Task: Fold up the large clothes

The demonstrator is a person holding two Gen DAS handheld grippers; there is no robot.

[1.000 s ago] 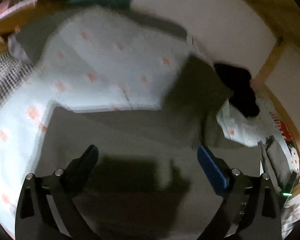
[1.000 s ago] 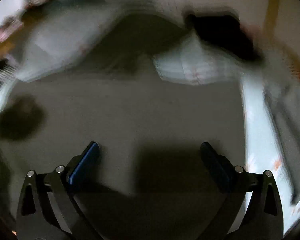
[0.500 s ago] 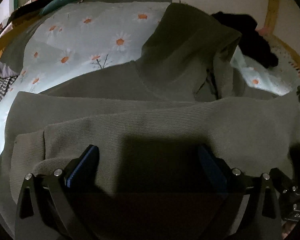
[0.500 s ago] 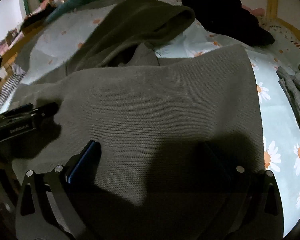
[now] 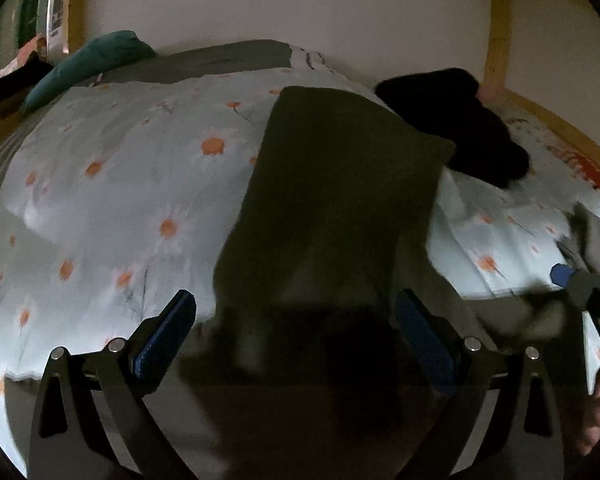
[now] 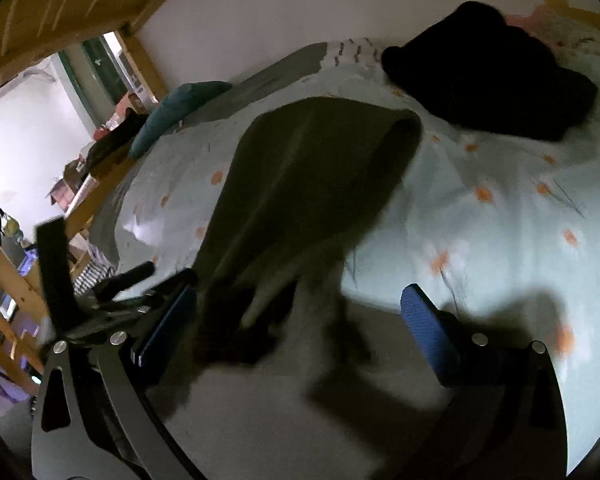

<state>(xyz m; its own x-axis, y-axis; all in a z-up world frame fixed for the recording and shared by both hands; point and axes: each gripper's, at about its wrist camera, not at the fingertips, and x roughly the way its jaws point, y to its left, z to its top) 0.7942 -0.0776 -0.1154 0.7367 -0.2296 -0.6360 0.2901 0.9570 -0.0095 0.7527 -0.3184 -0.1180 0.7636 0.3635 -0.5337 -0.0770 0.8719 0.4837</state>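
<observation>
On the bed, across the daisy-print bedcover [image 5: 112,184], an olive-green knitted garment [image 5: 340,184] is seen stretched in a long band, its far end lying beside the black clothing heap [image 5: 460,136] and its near end gathered in dark folds. Between the spread blue pads of the left tool [image 5: 296,328] these near folds are seen, but no cloth is pinched by either pad; the tool is held wide apart. From the right wrist view the same garment [image 6: 300,184] is shown running from near the black clothing heap [image 6: 488,88] down toward the camera, where it is bunched close to the inner pad of the right tool [image 6: 300,320]. That tool is likewise held wide apart, with nothing clamped. Part of the left tool [image 6: 112,304] is visible at the garment's left edge. A teal pillow [image 5: 88,60] is lying at the far left of the bedcover, against the wooden bed frame [image 5: 496,28].
</observation>
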